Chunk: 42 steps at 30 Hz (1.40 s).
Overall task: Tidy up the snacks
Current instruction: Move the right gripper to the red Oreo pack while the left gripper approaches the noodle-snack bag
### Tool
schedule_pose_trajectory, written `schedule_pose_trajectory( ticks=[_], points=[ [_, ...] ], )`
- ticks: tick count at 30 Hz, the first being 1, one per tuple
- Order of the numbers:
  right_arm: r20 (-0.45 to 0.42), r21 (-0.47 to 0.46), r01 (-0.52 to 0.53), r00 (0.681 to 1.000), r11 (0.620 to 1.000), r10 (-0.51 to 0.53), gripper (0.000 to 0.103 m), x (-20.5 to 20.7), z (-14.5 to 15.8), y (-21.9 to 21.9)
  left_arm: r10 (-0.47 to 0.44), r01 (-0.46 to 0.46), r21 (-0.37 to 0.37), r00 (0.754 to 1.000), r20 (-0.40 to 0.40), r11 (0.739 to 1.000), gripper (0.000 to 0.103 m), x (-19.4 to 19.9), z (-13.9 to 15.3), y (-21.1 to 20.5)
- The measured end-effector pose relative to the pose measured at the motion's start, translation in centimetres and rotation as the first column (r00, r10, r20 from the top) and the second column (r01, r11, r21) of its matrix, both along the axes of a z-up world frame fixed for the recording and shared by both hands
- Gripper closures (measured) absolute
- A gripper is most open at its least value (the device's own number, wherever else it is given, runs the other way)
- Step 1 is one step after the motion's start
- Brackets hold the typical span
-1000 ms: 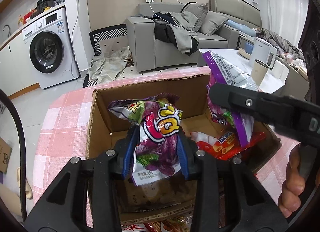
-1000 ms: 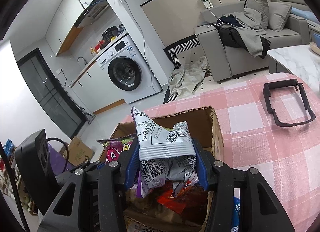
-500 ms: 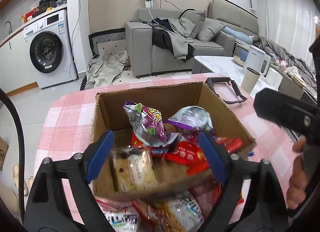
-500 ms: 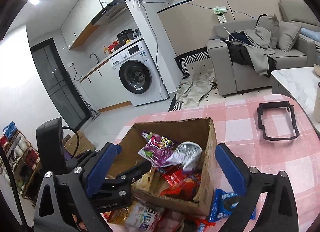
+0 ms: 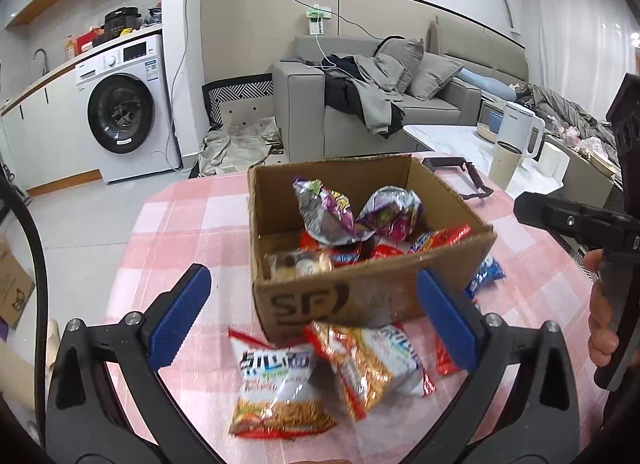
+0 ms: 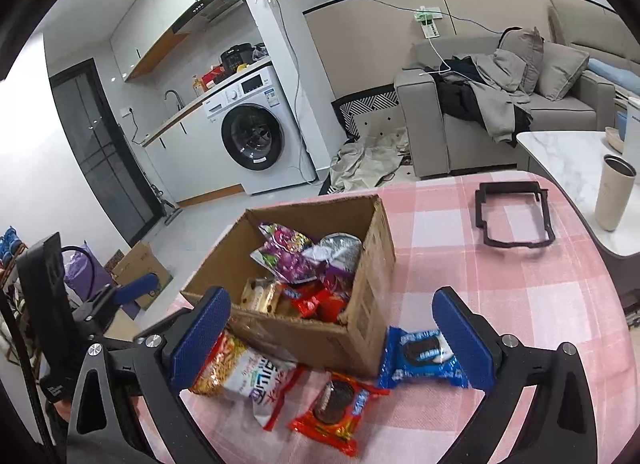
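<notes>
Cardboard box point(image 5: 360, 300): matt brown corrugated paperboard, rough torn rim, black printed logo. Purple snack bags point(image 5: 324, 212): glossy crinkled foil-plastic film. Noodle snack packet point(image 5: 276, 392): shiny plastic film. Blue cookie packet point(image 6: 424, 360): glossy plastic wrap. Tablecloth point(image 6: 500, 284): pink-and-white check cloth, matt. Gripper pads point(image 5: 180, 320): blue textured plastic on matt black arms with metal screws. Tumbler point(image 6: 614, 200): matt beige, metal rim.

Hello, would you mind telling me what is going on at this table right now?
A person is sorting snacks into a cardboard box on the pink checked table. Both the left gripper and the right gripper have just opened their jaws and hold nothing. Two purple bags sit on top in the box. A noodle snack bag and a blue cookie packet remain outside.
</notes>
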State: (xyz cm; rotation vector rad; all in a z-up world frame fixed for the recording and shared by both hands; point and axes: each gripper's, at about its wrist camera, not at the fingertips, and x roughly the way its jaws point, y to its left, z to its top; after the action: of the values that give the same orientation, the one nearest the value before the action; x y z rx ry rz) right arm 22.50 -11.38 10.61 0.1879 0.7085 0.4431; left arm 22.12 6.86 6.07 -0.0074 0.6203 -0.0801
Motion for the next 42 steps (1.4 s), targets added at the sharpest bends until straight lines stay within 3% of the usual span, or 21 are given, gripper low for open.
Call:
schedule_pose_trajectory(
  ticks=[8, 20, 36, 42],
  points=[
    [-0.026, -0.065, 0.005, 1.000, 0.998, -0.006, 0.000, -1.6, -1.7, 0.6, -0.003, 0.003, 0.027, 1.000, -0.002, 1.000, 0.001, -2.7, -1.4, -0.6],
    [-0.107, -0.173, -0.026, 0.994, 0.985, 0.007, 0.000, -2.5, -5.1, 2.1, -0.039, 0.041, 0.034, 0.997, -0.060, 0.999, 0.001, -2.9, -4.0, -2.0],
    [-0.188, -0.172, -0.024, 0.982, 0.985, -0.009, 0.000, -2.3, -9.0, 1.1, -0.099, 0.101, 0.018, 0.988, -0.117, 0.995, 0.001, -2.5, -6.0, -3.4],
    [-0.214, -0.168, -0.044, 0.977, 0.985, 0.007, 0.001, -2.2, -10.1, 1.2, -0.132, 0.134, 0.004, 0.983, -0.131, 0.991, 0.013, -2.6, -6.3, -3.7]
  ],
)
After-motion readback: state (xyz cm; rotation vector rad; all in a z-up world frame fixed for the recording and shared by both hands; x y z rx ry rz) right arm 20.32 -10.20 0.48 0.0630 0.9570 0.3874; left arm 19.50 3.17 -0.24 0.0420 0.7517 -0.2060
